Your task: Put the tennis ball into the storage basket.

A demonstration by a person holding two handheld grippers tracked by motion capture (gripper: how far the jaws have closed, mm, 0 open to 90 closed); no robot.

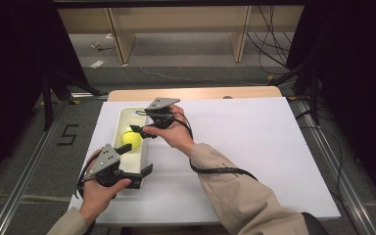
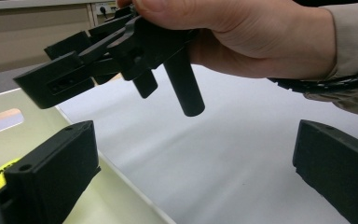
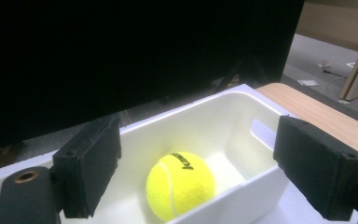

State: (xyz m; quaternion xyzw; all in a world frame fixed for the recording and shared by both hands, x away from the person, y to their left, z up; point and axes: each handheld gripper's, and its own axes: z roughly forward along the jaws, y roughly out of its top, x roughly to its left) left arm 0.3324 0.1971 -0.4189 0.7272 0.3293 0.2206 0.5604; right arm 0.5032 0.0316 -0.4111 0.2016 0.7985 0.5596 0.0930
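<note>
Fuzzy felt tennis ball (image 3: 179, 184), smooth glossy white plastic bin (image 3: 242, 112), matt black rough-edged fingers (image 3: 321, 165), matt white worktop (image 1: 254, 142) with wood edge.

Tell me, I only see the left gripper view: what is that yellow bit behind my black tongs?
Observer: It is a yellow felt tennis ball lying inside the white plastic rectangular bin.
Operator: Is anything grabbing it?
Observer: No. The right tongs are open, their black pads either side of the ball in the right gripper view, not touching it.
Operator: Where are my own tongs?
Observer: The left tongs are open at the bin's near end; in the high view one jaw sits over the inside, the other outside the wall.
</note>
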